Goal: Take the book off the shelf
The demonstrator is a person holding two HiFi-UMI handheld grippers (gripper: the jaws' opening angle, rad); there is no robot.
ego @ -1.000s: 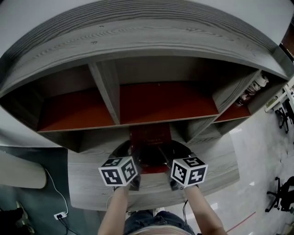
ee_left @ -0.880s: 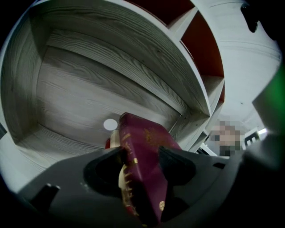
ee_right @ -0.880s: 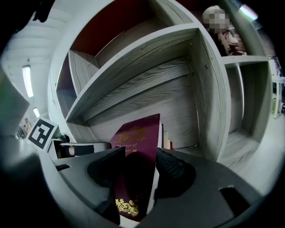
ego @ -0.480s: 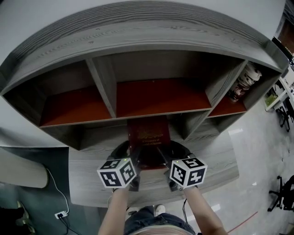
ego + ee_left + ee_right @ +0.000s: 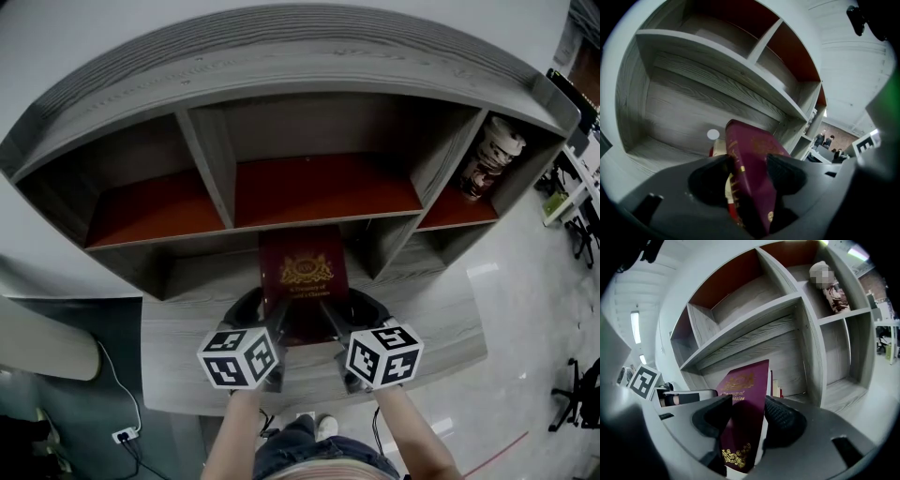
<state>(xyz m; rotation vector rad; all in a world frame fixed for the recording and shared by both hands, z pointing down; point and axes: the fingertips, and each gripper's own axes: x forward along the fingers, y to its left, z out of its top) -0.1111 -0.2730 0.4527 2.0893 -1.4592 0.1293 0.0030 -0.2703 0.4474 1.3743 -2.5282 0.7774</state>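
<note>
A maroon book (image 5: 302, 270) with a gold crest stands upright in front of the grey shelf unit's (image 5: 309, 70) lower middle compartment, cover facing up at me. My left gripper (image 5: 275, 322) is shut on its lower left part and my right gripper (image 5: 332, 320) on its lower right part. In the left gripper view the book (image 5: 754, 159) is wedged spine-first between the pads of the left gripper (image 5: 748, 171). The right gripper view shows its cover (image 5: 743, 390) pressed between the jaws of the right gripper (image 5: 746, 417).
The shelf has red back panels (image 5: 323, 187) and upright dividers (image 5: 211, 169). A patterned figure (image 5: 487, 155) stands in the upper right compartment. More books (image 5: 780, 387) stay in the lower compartment behind the held one. People (image 5: 826, 140) stand far off. An office chair (image 5: 574, 394) is at the right.
The book has come further out of the lower compartment toward me, and its gold crest now shows in full. Both grippers stay closed on it.
</note>
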